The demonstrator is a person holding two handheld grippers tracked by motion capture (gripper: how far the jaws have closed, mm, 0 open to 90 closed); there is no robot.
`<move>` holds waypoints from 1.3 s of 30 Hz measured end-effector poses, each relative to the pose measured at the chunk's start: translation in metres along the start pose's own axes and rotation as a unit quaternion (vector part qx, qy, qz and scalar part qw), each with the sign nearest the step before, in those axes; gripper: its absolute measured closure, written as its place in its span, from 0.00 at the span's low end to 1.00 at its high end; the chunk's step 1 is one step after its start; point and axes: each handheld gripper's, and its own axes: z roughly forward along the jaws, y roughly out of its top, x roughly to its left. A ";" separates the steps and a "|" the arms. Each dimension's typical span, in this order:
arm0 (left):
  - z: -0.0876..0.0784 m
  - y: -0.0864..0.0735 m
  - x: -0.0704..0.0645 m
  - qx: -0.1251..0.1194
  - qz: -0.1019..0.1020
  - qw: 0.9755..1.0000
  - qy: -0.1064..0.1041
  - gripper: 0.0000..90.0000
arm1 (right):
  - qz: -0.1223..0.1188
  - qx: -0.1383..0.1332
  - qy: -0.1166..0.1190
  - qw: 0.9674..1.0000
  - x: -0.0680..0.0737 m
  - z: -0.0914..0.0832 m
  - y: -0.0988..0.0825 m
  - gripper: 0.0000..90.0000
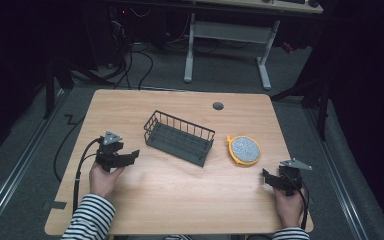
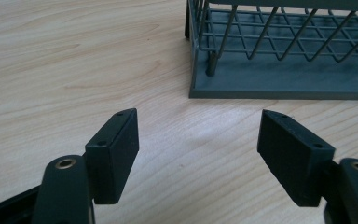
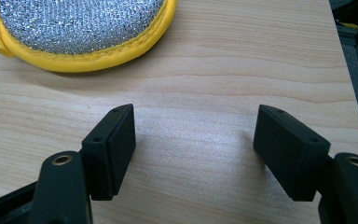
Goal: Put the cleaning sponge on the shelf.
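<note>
Both tools at rest, jaws wide, empty.
We hold left tool facing basket, right tool near scourer, likely pre-grasp.

A dark grey wire basket and a round silver-speckled scrubbing pad with yellow edging are lying on the pale wood-grain table; black-and-white striped sleeves are showing

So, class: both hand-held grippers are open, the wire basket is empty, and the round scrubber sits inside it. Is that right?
Not quite. The round scrubber lies on the table to the right of the wire basket, apart from it, as the high view shows. The rest stands.
</note>
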 end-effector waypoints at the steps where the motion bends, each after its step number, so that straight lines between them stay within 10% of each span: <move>1: 0.003 0.003 -0.001 0.005 0.004 1.000 -0.002 0.33 | 0.000 0.000 0.000 1.000 0.000 0.000 0.000 0.33; 10: 0.033 0.021 -0.010 0.029 0.037 0.999 0.025 0.49 | 0.000 0.000 0.000 1.000 0.000 0.000 0.000 0.33; 39: 0.082 0.033 -0.012 0.062 0.005 0.998 0.028 0.78 | 0.000 0.002 0.001 1.000 0.000 -0.001 0.000 0.33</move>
